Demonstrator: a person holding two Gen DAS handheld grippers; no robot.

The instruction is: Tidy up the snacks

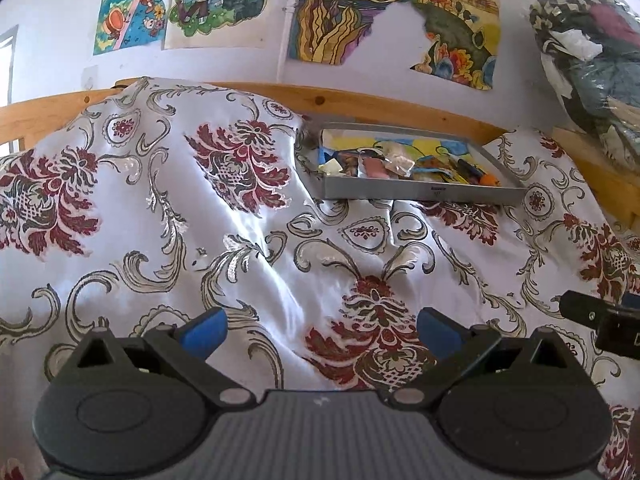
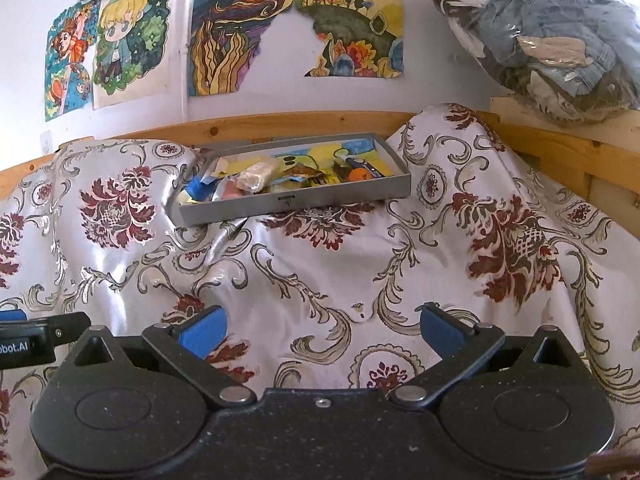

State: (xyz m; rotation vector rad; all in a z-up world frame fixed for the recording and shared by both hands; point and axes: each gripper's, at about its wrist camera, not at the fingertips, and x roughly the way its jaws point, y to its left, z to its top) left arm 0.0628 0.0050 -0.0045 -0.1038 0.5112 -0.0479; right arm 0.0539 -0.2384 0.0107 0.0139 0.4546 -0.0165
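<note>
- The bed, draped in a glossy floral cloth, fills the middle and lower frame in both views; its soft, rumpled surface could let anything set on it tilt or slide
- The grey tray sits upper centre against the wooden rail, holding piled snacks; a hard nudge could likely tip it or spill packets
- The left gripper and right gripper hover low in frame, well apart from the tray, jaws spread wide and empty
</note>
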